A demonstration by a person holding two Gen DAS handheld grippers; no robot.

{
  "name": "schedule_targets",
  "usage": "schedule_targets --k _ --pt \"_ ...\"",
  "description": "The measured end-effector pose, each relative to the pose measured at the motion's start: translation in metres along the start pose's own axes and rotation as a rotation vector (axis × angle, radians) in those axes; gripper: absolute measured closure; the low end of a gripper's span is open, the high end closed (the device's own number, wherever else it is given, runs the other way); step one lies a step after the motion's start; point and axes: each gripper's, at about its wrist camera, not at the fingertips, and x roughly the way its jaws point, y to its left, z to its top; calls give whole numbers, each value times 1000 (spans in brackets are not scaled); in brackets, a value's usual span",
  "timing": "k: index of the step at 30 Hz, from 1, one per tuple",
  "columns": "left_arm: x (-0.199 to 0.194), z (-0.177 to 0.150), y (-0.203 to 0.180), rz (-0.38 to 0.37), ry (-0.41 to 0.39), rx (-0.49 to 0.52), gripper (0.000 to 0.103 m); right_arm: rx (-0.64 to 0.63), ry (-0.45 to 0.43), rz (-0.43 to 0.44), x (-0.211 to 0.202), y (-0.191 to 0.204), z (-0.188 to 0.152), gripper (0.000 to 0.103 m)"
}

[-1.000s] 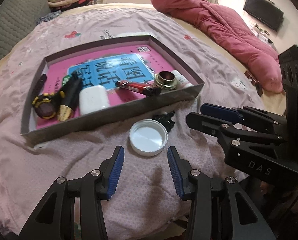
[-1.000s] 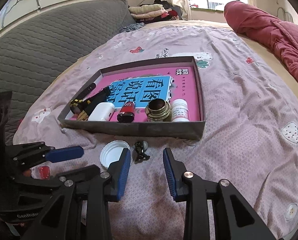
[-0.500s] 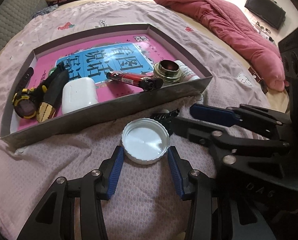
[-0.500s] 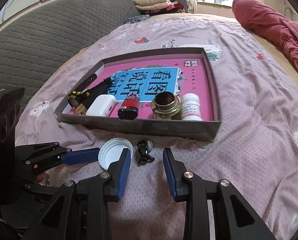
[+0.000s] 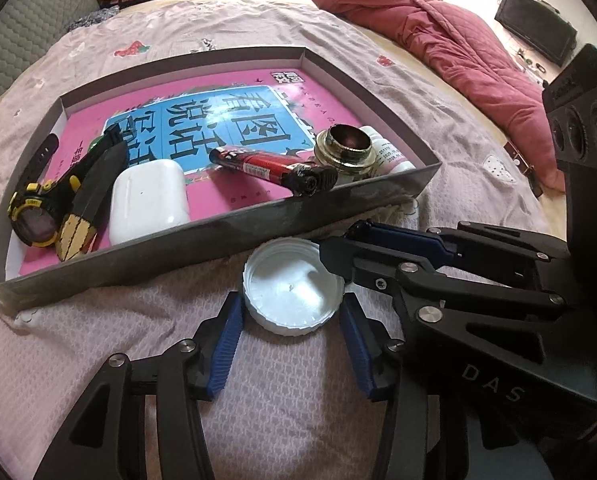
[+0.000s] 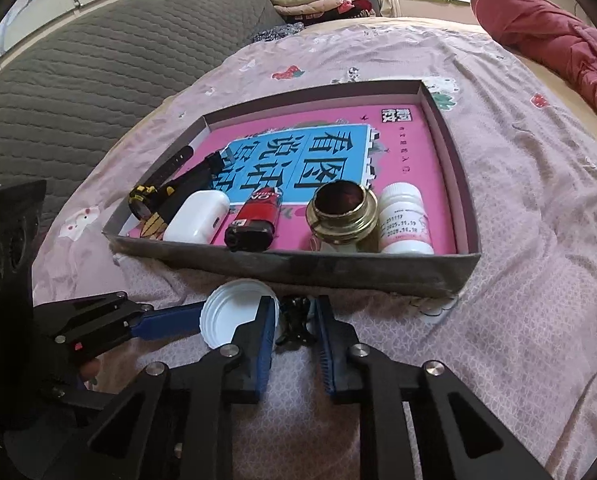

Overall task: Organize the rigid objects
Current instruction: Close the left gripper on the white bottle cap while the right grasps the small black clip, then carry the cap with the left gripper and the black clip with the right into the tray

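A white jar lid (image 5: pixel 293 285) lies upside down on the pink bedspread, just before the grey box (image 5: pixel 202 242). My left gripper (image 5: pixel 290 312) is open, its blue pads on either side of the lid's near half. A small black clip-like object (image 6: pixel 296 320) lies right of the lid (image 6: pixel 234 308). My right gripper (image 6: pixel 296 314) is open, its fingers on either side of the black object. In the left wrist view the right gripper's fingers (image 5: pixel 398 240) hide that object.
The box (image 6: pixel 338 268) holds a pink book (image 6: pixel 402 148), a yellow-black watch (image 5: pixel 30 216), a black-yellow tool (image 5: pixel 88 200), a white case (image 5: pixel 148 200), a red lighter (image 5: pixel 266 168), a brass jar (image 5: pixel 344 152) and a white bottle (image 6: pixel 404 218). A red duvet (image 5: pixel 438 36) lies far right.
Both grippers moved forward toward the box. The lid now sits between my left pads, and the black object sits between my right fingers.
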Motion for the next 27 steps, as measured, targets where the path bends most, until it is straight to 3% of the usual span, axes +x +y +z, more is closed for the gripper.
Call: schedule_targets --k 12,27 --pt "1 3 2 -36 -22 -22 51 81 -78 50 -28 -14 2 88" --pt "-50 8 17 -35 -118 -57 51 108 -165 79 -54 -12 7 87"
